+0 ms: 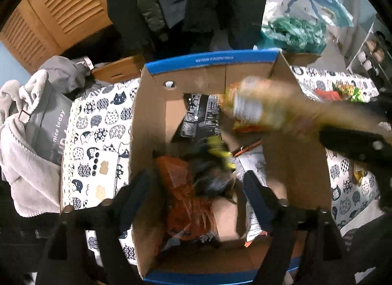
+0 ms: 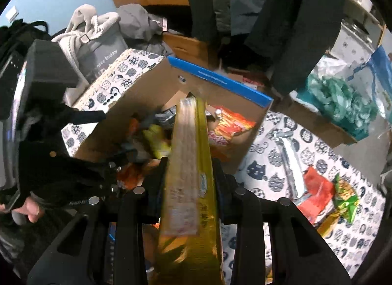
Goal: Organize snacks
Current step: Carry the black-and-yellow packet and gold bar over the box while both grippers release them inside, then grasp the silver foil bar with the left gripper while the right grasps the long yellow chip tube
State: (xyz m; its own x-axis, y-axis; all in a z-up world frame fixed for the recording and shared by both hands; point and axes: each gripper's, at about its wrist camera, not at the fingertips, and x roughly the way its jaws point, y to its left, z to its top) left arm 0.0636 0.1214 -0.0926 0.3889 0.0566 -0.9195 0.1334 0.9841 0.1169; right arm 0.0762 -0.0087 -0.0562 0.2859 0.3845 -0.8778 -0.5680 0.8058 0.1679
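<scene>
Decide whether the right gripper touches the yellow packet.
Touching. The right wrist view shows the right gripper shut on the yellow packet, a finger against each side.

We see a surface covered in a white cloth printed with dark blue cat faces (image 2: 303,152). On it stands an open brown cardboard box with blue-taped rims (image 1: 210,60). Left of the box lies a white phone with a patterned case (image 1: 98,174), touching the box wall or just beside it. Right of the box lie a red snack packet (image 2: 316,187), a green crinkled snack packet (image 2: 345,199) and a silvery wrapper (image 2: 289,160), possibly foil; blurred.
</scene>
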